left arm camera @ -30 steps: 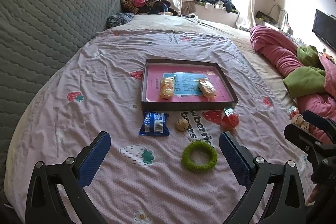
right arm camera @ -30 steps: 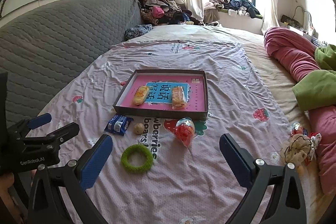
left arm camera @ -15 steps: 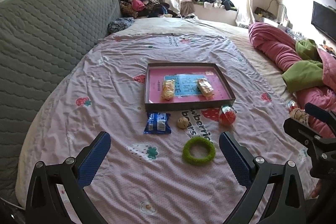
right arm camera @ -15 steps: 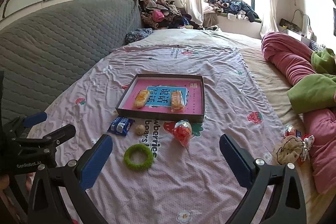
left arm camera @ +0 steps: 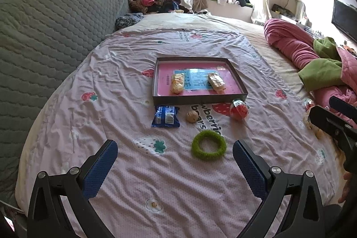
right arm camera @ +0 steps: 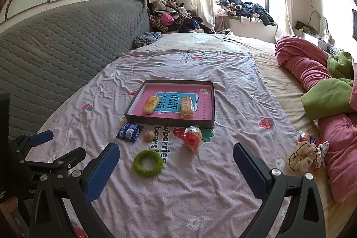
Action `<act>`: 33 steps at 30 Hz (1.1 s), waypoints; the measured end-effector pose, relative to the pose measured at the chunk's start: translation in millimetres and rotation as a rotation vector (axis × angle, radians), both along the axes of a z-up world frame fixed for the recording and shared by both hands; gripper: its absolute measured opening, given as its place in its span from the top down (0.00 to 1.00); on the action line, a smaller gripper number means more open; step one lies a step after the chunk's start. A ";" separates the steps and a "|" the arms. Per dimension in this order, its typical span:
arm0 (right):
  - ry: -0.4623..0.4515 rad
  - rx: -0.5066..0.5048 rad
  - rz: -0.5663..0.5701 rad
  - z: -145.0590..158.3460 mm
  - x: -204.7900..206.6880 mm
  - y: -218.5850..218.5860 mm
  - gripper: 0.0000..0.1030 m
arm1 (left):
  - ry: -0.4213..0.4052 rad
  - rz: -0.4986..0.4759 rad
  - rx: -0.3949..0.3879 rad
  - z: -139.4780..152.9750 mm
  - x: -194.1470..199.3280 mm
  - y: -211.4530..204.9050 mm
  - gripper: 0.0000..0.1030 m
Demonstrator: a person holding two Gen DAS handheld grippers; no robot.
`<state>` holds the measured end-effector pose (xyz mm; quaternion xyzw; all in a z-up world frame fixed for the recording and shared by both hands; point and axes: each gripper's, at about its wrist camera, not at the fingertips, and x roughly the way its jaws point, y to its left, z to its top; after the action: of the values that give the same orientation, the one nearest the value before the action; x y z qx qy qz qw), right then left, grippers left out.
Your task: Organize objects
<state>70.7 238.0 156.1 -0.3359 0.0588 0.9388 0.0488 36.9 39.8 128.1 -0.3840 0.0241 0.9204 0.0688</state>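
A shallow dark box with a pink floor (left arm camera: 236, 78) (right arm camera: 133, 107) lies mid-bed and holds two yellow snack packs (left arm camera: 177, 86) (right arm camera: 187, 106). In front of it lie a blue wrapper (left arm camera: 166, 116) (right arm camera: 129, 132), a small tan ball (left arm camera: 191, 116) (right arm camera: 149, 135), a red-orange packet (left arm camera: 239, 109) (right arm camera: 192, 137) and a green fuzzy ring (left arm camera: 209, 144) (right arm camera: 147, 162). My left gripper (left arm camera: 175, 168) hangs open above the near sheet, short of the ring. My right gripper (right arm camera: 176, 171) is open too, with nothing between its fingers.
The pink strawberry-print sheet (left arm camera: 111, 93) covers the bed. A grey quilted headboard (left arm camera: 44, 37) runs along the left. Pink and green bedding (right arm camera: 323, 86) is heaped at the right, with a cream scrunchie and small wrapped items (right arm camera: 301, 158) beside it. Clothes pile up by the window (right arm camera: 241, 8).
Both grippers have drawn back and risen slightly, so the box and loose items look smaller and farther away. Nothing on the bed has moved.
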 end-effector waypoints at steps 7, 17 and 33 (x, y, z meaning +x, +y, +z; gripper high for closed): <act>-0.005 -0.009 0.007 -7.9 7.5 -3.6 0.00 | -0.020 -0.009 -0.025 -17.5 10.9 4.3 0.00; -0.012 -0.005 0.004 -16.8 12.2 -4.4 0.00 | -0.032 -0.002 -0.018 -32.9 17.7 2.4 0.00; -0.032 0.013 0.012 -36.4 11.7 -9.6 0.00 | -0.025 0.015 -0.032 -46.5 17.5 -5.3 0.00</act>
<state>82.4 228.4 119.7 -0.3509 0.0500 0.9339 0.0460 54.3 34.5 81.6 -0.3965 0.0354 0.9156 0.0561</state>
